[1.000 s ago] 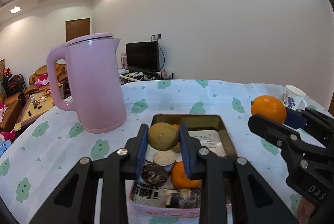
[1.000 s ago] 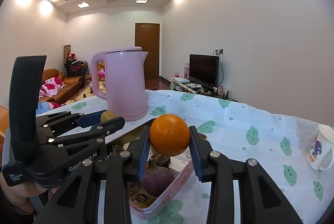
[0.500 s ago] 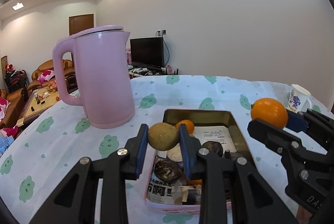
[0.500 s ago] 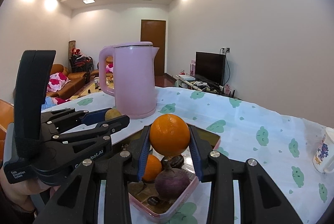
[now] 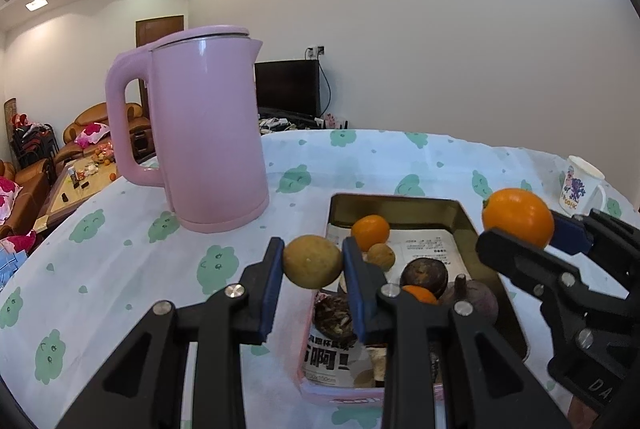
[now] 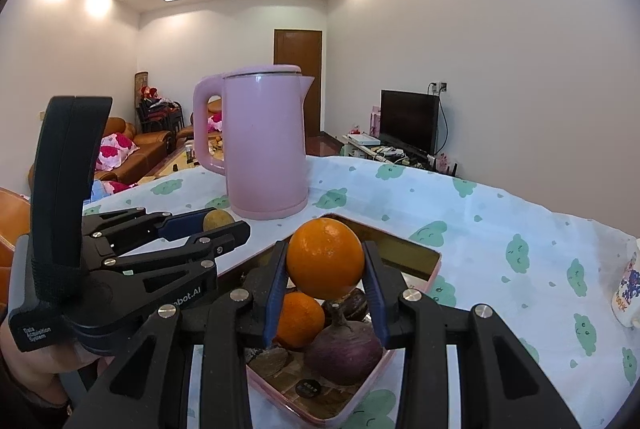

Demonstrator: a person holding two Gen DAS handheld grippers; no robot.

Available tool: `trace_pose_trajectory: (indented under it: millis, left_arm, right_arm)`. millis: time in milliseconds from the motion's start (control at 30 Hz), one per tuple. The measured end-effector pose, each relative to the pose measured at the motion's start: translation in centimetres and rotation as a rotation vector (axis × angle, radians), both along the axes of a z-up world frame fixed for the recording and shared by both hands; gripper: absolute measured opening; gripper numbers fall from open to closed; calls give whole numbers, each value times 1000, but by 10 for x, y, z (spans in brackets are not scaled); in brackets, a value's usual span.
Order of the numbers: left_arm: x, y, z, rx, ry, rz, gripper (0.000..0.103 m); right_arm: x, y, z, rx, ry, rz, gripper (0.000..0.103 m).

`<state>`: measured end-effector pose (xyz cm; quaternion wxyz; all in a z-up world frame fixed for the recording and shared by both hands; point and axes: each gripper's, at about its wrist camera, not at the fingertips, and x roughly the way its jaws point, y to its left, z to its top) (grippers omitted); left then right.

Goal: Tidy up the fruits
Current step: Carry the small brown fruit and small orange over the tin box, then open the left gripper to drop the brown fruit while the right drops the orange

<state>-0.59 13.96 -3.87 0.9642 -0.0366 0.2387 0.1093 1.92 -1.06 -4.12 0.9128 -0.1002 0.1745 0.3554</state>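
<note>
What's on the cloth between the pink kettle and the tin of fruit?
Nothing: bare tablecloth between the pink kettle and the tin. The left wrist view shows it best.

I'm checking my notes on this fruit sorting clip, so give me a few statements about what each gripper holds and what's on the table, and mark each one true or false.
1. The left gripper is shut on a yellow-green fruit. True.
2. The right gripper is open with nothing between its pads. False: it is shut on an orange.
3. The pink kettle lies on its side. False: it stands upright on the tablecloth.
4. The tin box holds several fruits, among them a small orange. True.
5. The white mug stands inside the tin box. False: it stands on the tablecloth, apart from the box.
</note>
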Motion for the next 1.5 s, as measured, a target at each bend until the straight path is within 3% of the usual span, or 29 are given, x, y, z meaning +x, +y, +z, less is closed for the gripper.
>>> trace_pose_trajectory:
  millis: [233, 800, 967, 1067, 1233, 1500]
  left_arm:
    - [6, 1, -8, 1, 36, -9, 31]
    - [22, 0, -22, -19, 136, -69, 31]
    - [23, 0, -23, -18, 142, -62, 40]
    - [21, 2, -22, -23, 134, -46, 51]
    - [11, 9, -17, -49, 79, -22, 72]
    - [-4, 10, 1, -48, 17, 2, 76]
  right_arm:
    - [11, 8, -10, -28, 71, -6, 38]
    - [22, 21, -25, -94, 128, -19, 38]
    - [22, 20, -26, -95, 136, -14, 38]
    - [23, 19, -27, -95, 156, -10, 40]
    - [22, 9, -23, -60, 151, -35, 66]
    - [11, 1, -14, -25, 126, -33, 67]
